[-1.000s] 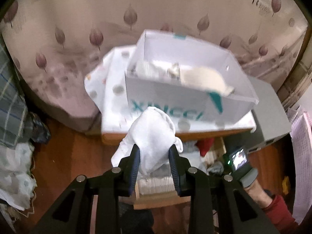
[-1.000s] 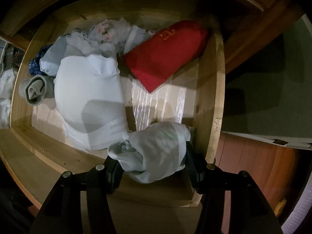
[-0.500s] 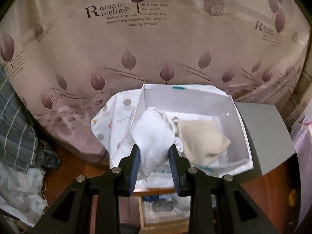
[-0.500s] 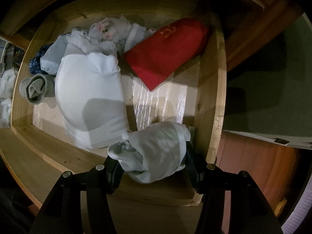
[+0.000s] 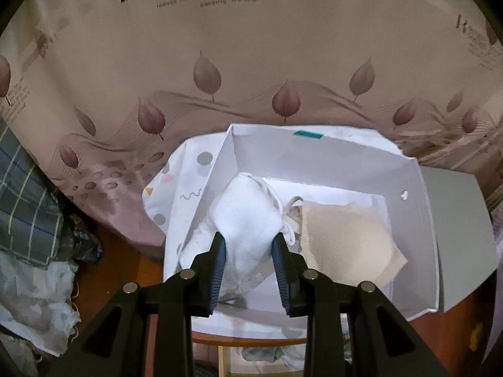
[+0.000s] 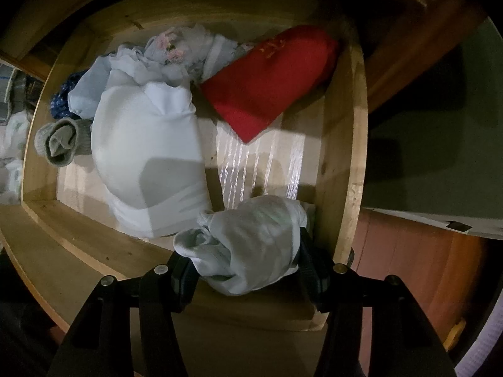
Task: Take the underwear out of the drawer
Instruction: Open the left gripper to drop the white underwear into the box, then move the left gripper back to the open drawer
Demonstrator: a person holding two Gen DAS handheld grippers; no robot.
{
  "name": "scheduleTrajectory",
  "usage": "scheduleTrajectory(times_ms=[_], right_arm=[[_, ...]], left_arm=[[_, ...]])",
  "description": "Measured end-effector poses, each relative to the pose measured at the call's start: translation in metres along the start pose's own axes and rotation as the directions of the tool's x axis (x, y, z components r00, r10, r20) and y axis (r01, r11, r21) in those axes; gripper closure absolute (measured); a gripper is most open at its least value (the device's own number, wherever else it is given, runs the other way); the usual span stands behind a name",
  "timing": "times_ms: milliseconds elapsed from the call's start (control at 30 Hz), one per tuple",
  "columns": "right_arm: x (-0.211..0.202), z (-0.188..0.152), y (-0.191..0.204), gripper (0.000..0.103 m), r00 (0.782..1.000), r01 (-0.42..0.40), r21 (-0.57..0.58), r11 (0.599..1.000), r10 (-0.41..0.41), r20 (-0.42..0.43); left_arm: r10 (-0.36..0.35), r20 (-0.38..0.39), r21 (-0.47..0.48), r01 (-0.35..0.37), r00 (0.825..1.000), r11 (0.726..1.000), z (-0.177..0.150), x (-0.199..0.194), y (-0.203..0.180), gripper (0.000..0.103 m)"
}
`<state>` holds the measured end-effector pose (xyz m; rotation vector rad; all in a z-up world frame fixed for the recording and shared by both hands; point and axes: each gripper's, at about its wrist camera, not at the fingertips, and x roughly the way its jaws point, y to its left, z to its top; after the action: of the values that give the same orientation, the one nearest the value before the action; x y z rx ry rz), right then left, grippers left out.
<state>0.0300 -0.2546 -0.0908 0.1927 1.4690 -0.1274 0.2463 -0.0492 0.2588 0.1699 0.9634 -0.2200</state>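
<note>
Leaf-print bedsheet (image 5: 251, 62) is backing a white box (image 5: 418, 220); left tongs (image 5: 250, 245), clamped on a white garment (image 5: 248, 220), are hanging directly over it. Right tongs (image 6: 245, 260) are gripping pale underwear (image 6: 251, 242) w/ the drawer (image 6: 355, 157) below.

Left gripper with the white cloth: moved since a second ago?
Yes. The left gripper, shut on the white cloth garment, has advanced over the white cardboard box; earlier it was short of the box's printed front wall.

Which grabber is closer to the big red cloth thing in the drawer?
Right. The right gripper, holding a pale bundled garment, hangs over the wooden drawer with the red fabric pouch. The left gripper is over the white box.
</note>
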Motion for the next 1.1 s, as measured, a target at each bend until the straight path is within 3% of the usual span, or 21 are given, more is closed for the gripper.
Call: scheduleTrajectory(times_ms=[233,533,733,900,1100], right_arm=[[0.001,0.002,-0.001,0.050,1.000,0.000,-0.001,1.000,0.000,-0.003],[0.001,0.002,0.000,0.050,1.000,-0.001,0.002,1.000,0.001,-0.004],[0.001,0.002,0.003,0.050,1.000,0.008,-0.001,1.000,-0.008,-0.005],[0.002,0.002,0.007,0.050,1.000,0.015,-0.007,1.000,-0.015,-0.004],[0.001,0.001,0.010,0.050,1.000,0.016,-0.007,1.000,-0.016,0.004]], left_arm=[[0.014,-0.049,-0.019,-0.015,0.999,1.000,-0.006,0.038,-0.006,0.073],[0.006,-0.062,-0.013,-0.006,0.998,1.000,-0.009,0.047,-0.009,0.065],[-0.004,-0.012,0.014,0.004,1.000,1.000,-0.015,0.031,-0.008,0.047],[-0.005,0.042,0.041,0.004,0.999,0.999,-0.026,0.002,-0.004,0.046],[0.003,0.095,0.048,-0.008,0.995,0.999,-0.065,-0.031,0.009,0.045]])
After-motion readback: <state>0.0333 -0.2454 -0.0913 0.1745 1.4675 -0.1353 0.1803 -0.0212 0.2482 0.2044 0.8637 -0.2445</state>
